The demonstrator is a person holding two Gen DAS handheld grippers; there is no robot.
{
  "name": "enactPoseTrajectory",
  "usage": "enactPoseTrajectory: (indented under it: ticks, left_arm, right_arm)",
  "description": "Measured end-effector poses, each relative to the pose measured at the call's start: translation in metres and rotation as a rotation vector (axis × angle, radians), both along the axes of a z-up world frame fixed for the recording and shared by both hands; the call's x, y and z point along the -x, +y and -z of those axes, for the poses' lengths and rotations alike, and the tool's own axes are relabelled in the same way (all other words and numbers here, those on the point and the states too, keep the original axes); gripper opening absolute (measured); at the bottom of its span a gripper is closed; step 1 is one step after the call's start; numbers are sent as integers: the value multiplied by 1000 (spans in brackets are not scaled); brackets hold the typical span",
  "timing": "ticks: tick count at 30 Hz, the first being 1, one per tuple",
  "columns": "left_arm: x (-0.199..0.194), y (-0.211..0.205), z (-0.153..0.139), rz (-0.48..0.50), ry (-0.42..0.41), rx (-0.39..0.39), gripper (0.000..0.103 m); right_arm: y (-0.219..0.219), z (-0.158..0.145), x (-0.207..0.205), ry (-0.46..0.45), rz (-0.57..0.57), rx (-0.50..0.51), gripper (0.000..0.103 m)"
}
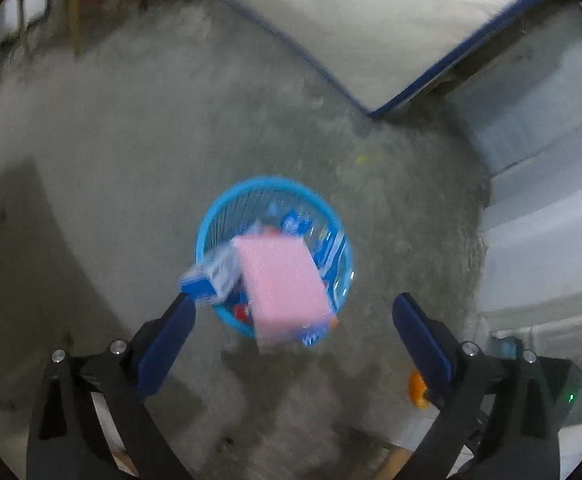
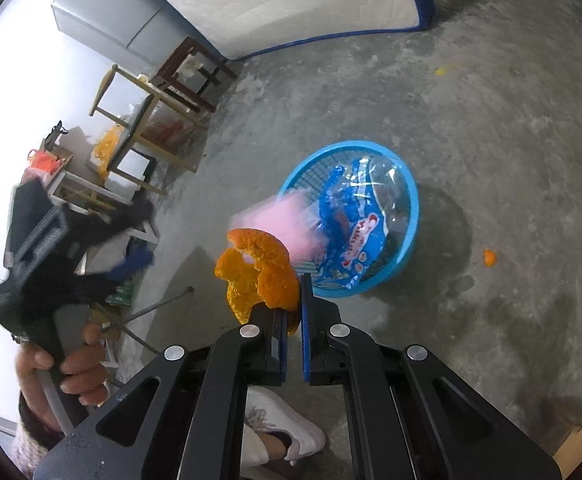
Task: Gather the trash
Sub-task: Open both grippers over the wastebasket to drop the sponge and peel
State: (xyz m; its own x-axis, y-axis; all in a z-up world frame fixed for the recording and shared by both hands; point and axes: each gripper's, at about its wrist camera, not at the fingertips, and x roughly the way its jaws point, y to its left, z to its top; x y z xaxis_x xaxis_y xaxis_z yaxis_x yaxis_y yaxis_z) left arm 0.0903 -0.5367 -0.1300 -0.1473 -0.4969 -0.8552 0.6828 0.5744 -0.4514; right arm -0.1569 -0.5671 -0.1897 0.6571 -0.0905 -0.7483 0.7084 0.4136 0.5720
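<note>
In the left wrist view, the left gripper (image 1: 293, 322) stands wide open at the bottom of the frame, its two blue fingers (image 1: 167, 340) far apart and holding nothing. Between and beyond them, in the lower middle, a pink sponge-like block (image 1: 285, 286) is blurred in mid-air over the blue basket (image 1: 219, 220), which sits on the grey concrete floor (image 1: 131, 152). A blue and white wrapper (image 1: 211, 276) hangs over the basket's left rim, just beside the left finger's tip. More blue packaging lies inside the basket. A white mattress with blue edging (image 1: 371, 20) fills the upper right.

In the right wrist view, at the lower left, the person's hand (image 2: 79, 364) grips the handle of the other gripper, which is blurred. In the lower middle, the right gripper (image 2: 294, 300) is nearly closed, pinching a piece of orange peel (image 2: 257, 276) that sticks up to the left of the fingers. Just past the peel the pink block (image 2: 291, 224) shows as a blur at the basket's (image 2: 407, 232) left edge. A blue snack bag (image 2: 355, 240) and clear plastic lie in the basket. Right of the basket, well apart from it, a small scrap of orange peel (image 2: 489, 257) lies on the floor. A white shoe (image 2: 287, 428) shows at the bottom centre.
</note>
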Motion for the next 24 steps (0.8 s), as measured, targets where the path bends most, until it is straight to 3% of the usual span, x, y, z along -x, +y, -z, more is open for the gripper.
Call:
enactPoseTrajectory:
  ticks: [2, 4, 11, 15, 21, 24]
  left_arm:
    - [-5, 13, 5, -48, 48, 17, 97]
    - [-11, 27, -4, -66, 27, 33, 97]
    - [3, 89, -89, 1, -140, 173, 97]
    - [13, 159, -135, 18, -280, 212, 97]
    - [16, 277, -148, -81, -410, 161, 97]
    - [18, 329, -140, -177, -422, 110, 97]
  right_arm:
    - [-2, 2, -2, 7, -2, -1, 4]
    - [-5, 4, -7, 12, -7, -3, 4]
    - [-26, 21, -46, 54, -46, 16, 4]
    - [-45, 37, -76, 109, -64, 16, 4]
    - [-50, 69, -127, 220, -166, -27, 5]
    - [-44, 90, -146, 308, -209, -21, 12]
